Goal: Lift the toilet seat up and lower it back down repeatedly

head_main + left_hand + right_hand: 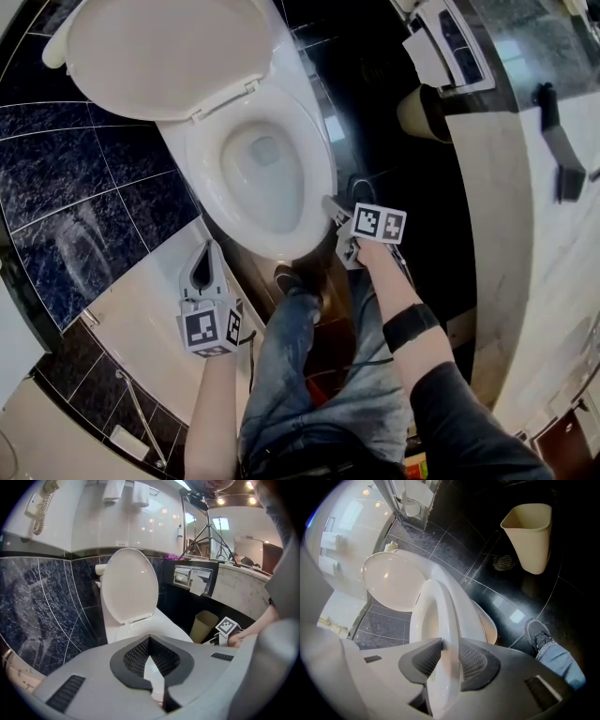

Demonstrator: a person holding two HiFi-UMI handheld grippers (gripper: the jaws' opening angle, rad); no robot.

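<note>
A white toilet stands with its lid [159, 56] raised against the wall and its seat [208, 173] low over the bowl. My right gripper [334, 212] is at the seat's right front edge. In the right gripper view the seat rim [440, 616] runs between the jaws and both ribbed pads [471, 660] press on it, so my right gripper [450, 656] is shut on the seat. My left gripper [202, 267] hangs in front of the bowl, apart from it, shut and holding nothing. The left gripper view looks over its closed tips [150, 641] at the lid [129, 588].
A beige waste bin [422, 112] stands on the dark floor right of the toilet, next to a floor drain [504, 563]. The person's shoe [295, 281] and jeans are just in front of the bowl. Dark marble wall tiles [66, 178] lie to the left, a pale counter [525, 234] to the right.
</note>
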